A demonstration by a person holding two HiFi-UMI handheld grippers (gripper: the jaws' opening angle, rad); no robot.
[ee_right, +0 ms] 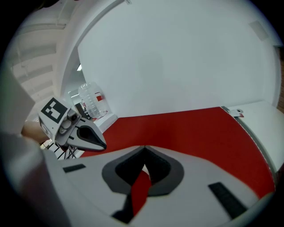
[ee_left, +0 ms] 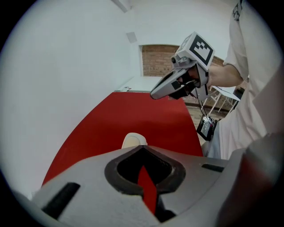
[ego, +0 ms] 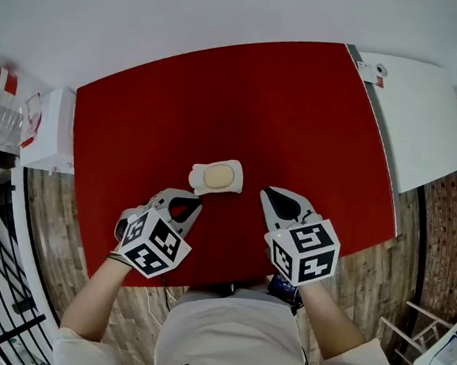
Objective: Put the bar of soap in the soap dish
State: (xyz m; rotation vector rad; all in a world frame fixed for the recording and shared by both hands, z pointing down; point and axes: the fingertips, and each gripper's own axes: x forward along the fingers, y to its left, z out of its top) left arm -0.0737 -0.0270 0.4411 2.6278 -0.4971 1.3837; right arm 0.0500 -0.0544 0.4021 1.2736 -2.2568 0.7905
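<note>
The bar of soap (ego: 223,176) is seated in the soap dish (ego: 197,178) on the surface (ego: 298,112); the left claw (ego: 197,207), at seven o'clock, and the right claw (ego: 266,194), at four, are held closed, empty.

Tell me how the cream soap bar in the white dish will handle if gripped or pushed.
The cream oval bar of soap looks solid, so probably stiff. Its smooth rounded surface may slip between jaws. Lying flat in the white soap dish, it seems unlikely to roll; a push might slide dish and bar together over the red table.
</note>
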